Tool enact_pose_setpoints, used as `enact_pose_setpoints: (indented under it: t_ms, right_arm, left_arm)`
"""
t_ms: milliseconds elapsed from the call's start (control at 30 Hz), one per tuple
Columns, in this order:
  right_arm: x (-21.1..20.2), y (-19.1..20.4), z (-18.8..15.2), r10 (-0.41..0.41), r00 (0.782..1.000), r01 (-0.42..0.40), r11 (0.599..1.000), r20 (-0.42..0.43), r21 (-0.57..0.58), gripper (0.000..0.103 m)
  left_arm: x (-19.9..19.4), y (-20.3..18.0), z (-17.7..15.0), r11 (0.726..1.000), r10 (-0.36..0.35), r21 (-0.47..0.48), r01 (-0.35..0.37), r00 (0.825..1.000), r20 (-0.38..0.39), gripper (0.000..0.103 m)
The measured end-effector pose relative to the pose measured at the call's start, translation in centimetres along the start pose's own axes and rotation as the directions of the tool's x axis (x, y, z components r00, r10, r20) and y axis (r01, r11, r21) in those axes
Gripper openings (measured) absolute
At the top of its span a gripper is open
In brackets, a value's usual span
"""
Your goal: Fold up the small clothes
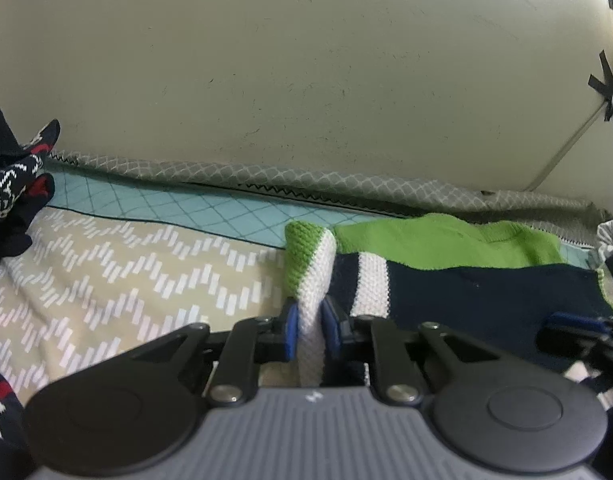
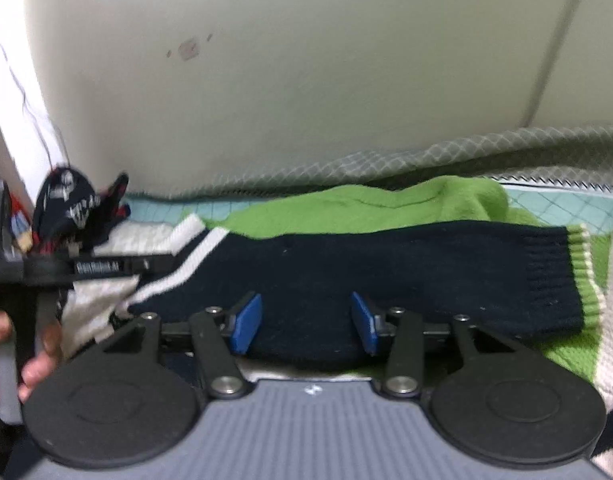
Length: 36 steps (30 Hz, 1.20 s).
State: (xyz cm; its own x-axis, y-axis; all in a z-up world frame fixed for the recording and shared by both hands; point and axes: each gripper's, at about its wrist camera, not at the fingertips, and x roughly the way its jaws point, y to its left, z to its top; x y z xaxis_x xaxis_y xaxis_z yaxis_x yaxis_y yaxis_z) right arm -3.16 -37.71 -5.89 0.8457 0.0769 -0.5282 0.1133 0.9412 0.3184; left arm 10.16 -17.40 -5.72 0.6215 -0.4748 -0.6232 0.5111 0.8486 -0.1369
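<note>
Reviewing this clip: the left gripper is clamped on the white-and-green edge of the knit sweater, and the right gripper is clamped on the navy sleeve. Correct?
Not quite. The left gripper does pinch the sweater edge, but the right gripper is open: in the right wrist view its blue pads stand apart over the navy sleeve, not clamping it.

Your sweater (image 1: 466,280) lies flat on the bed (image 1: 126,272), right of centre, its sleeve (image 2: 386,264) folded across the body. The pile of patterned clothes (image 1: 14,184) sits at the bed's left edge, well apart. Behind both, the bedding's edge meets the wall (image 1: 306,80).
</note>
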Motion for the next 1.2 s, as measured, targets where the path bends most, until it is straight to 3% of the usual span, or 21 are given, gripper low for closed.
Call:
enact_pose_setpoints:
  t_ms: [200,367,433,467,500,633,767,833,900,1000,1067,1200]
  right_arm:
    - [-1.9,-1.4,0.0,0.025,0.992,-0.034,0.997,0.125,0.069,0.05]
    - [-2.5,-2.9,0.2,-0.012,0.986,-0.015,0.988,0.168,0.155,0.047]
    - [-3.0,-4.0,0.3,-0.028,0.98,-0.013,0.978,0.195,0.209,0.051]
    - [-3.2,-4.5,0.4,-0.038,0.978,-0.009,0.974,0.203,0.228,0.057]
    - [-3.3,-4.9,0.4,-0.048,0.977,-0.003,0.97,0.207,0.243,0.056]
    - [-3.2,-5.1,0.6,-0.036,0.98,-0.012,0.972,0.197,0.236,0.055]
    - [-0.9,-4.5,0.8,-0.047,0.998,0.039,0.981,0.039,0.192,0.058]
    - [-1.1,-4.7,0.9,-0.044,0.998,0.035,0.979,0.044,0.2,0.057]
    - [-2.6,-5.6,1.0,-0.031,0.996,0.01,0.971,0.085,0.239,0.055]
    - [-8.4,-8.4,0.8,-0.046,0.964,-0.049,0.937,0.262,0.345,0.056]
    - [-12.4,-10.5,0.3,-0.124,0.935,-0.015,0.922,0.331,0.388,0.059]
    - [-18.1,-13.8,-0.8,-0.284,0.892,0.105,0.886,0.351,0.451,0.06]
  left_arm:
    - [-0.5,0.7,0.1,1.0,0.01,-0.024,-0.01,1.0,0.014,0.034]
    - [-2.7,0.9,0.6,0.999,0.016,-0.037,-0.013,0.995,0.097,0.034]
    - [-3.3,1.0,0.8,0.999,-0.012,-0.051,0.018,0.993,0.114,0.034]
    - [-3.5,1.0,0.8,0.998,-0.028,-0.052,0.034,0.993,0.116,0.034]
    - [-3.6,0.9,0.8,0.997,-0.049,-0.052,0.055,0.992,0.116,0.034]
    - [-3.5,0.1,0.8,0.996,-0.084,-0.013,0.086,0.991,0.104,0.034]
    - [-1.9,-0.9,0.3,0.998,-0.051,0.032,0.05,0.998,0.04,0.034]
    - [-0.9,-1.2,-0.2,0.998,-0.002,0.061,0.002,1.0,-0.001,0.034]
    - [-1.0,-0.8,-0.1,0.999,-0.016,0.04,0.016,1.0,0.002,0.037]
    - [-0.9,-0.3,-0.1,1.0,-0.01,0.013,0.01,1.0,0.0,0.043]
    - [-0.8,-0.1,0.0,1.0,-0.018,-0.006,0.018,1.0,-0.003,0.045]
    - [-1.1,0.0,-0.2,1.0,-0.014,-0.011,0.014,1.0,-0.007,0.047]
